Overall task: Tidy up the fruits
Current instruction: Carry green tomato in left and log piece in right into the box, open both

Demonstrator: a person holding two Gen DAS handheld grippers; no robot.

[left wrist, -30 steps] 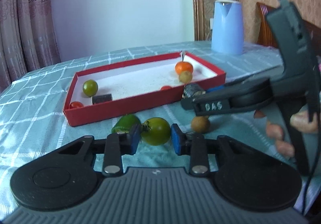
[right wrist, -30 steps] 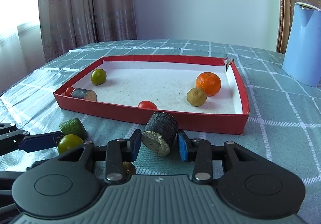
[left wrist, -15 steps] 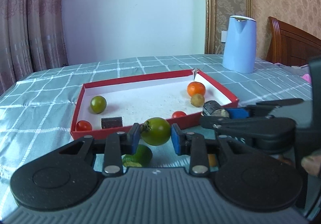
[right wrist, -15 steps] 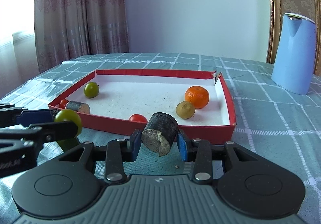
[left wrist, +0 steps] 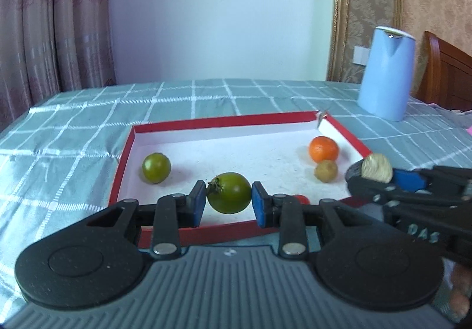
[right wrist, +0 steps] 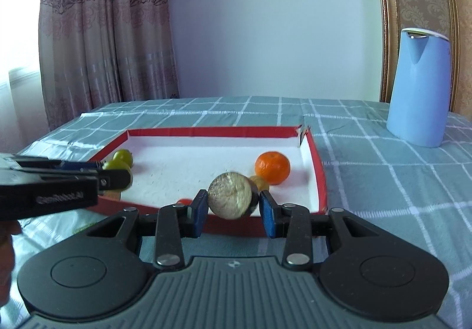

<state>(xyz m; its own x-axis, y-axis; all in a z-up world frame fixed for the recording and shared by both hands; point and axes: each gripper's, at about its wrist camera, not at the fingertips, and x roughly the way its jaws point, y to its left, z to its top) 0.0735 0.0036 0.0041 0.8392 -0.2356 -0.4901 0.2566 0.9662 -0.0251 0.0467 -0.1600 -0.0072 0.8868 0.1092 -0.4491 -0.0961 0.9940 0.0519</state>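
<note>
My left gripper (left wrist: 228, 203) is shut on a green tomato (left wrist: 229, 192) and holds it above the near edge of the red tray (left wrist: 124, 152). My right gripper (right wrist: 231, 209) is shut on a dark cylindrical fruit piece with a pale cut face (right wrist: 231, 199), held over the tray's near right part; it also shows in the left wrist view (left wrist: 374, 171). In the tray lie a green tomato (left wrist: 156, 167), an orange (left wrist: 323, 148), a small brownish fruit (left wrist: 325, 170) and a red cherry tomato (left wrist: 301, 198). The left gripper shows in the right wrist view (right wrist: 115, 177).
A blue kettle (left wrist: 386, 74) stands on the checked tablecloth (left wrist: 73, 128) behind the tray to the right. A wooden chair (left wrist: 448, 72) is at the far right. Curtains (left wrist: 44, 19) hang at the left.
Both grippers have lifted their fruit off the table and moved forward over the tray's near edge. The green piece on the cloth has dropped out of the left wrist view.
</note>
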